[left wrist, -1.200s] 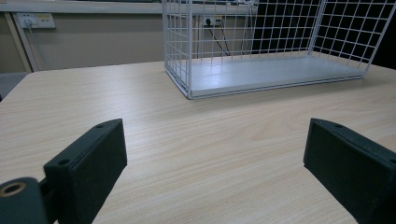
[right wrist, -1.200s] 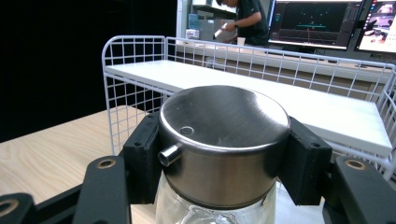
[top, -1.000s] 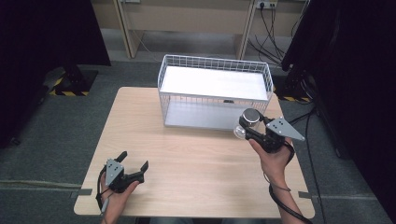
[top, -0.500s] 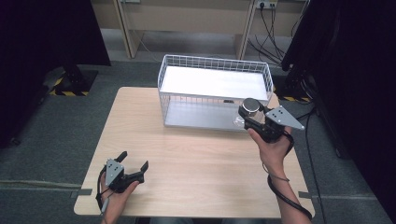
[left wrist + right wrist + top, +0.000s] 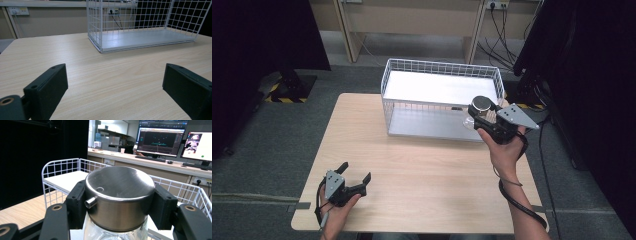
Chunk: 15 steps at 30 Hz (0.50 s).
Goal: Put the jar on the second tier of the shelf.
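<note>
Item: glass jar (image 5: 117, 233) with steel lid (image 5: 120, 195), clamped between my right gripper (image 5: 484, 114) jaws at the lid, above basket (image 5: 442, 67). Rigid, fragile, likely slippery. My left gripper (image 5: 353, 176): jaws apart, empty.

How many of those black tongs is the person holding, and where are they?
2: the open left black tongs rest low at the table's near-left, and the right black tongs grip a steel-lidded glass jar beside the white wire basket.

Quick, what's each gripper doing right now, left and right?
Left gripper: open, holding nothing, low over the table.
Right gripper: closed on the glass jar's steel lid, beside the wire basket.
</note>
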Tool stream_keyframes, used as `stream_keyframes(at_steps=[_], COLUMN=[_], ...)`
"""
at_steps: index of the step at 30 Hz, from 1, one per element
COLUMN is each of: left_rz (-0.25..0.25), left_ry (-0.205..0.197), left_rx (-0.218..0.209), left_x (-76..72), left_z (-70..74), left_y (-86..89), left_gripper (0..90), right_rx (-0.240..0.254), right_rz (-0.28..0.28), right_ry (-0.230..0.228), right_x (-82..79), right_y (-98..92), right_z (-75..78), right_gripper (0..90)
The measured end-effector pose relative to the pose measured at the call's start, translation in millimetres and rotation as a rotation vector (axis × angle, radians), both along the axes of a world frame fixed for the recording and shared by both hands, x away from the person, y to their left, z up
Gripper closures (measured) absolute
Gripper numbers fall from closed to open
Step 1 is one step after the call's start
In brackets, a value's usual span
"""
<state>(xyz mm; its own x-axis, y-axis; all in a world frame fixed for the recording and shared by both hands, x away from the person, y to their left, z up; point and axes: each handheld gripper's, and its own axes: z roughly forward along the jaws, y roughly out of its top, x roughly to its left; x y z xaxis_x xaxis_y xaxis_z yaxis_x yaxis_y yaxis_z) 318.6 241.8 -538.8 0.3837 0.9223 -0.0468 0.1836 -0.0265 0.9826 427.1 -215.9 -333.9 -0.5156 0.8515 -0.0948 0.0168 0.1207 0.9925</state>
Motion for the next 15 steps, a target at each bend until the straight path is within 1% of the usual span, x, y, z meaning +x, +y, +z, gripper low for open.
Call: stream_keyframes(at_steps=[5,15], left_rz=[0.0,-0.001], left_ry=[0.001,0.0], left_rx=[0.001,0.001], left_x=[0.1,0.0], left_z=[0.0,0.0], left_y=[-0.2,-0.1], left_gripper=[5.7,5.7], right_rx=[-0.001,0.007], right_rz=[-0.005,-0.019], right_ry=[-0.002,-0.002], right_x=[3.5,13.7], right_y=[-0.3,-2.4], right_z=[5.1,20.0], right_gripper=[40.3,40.2])
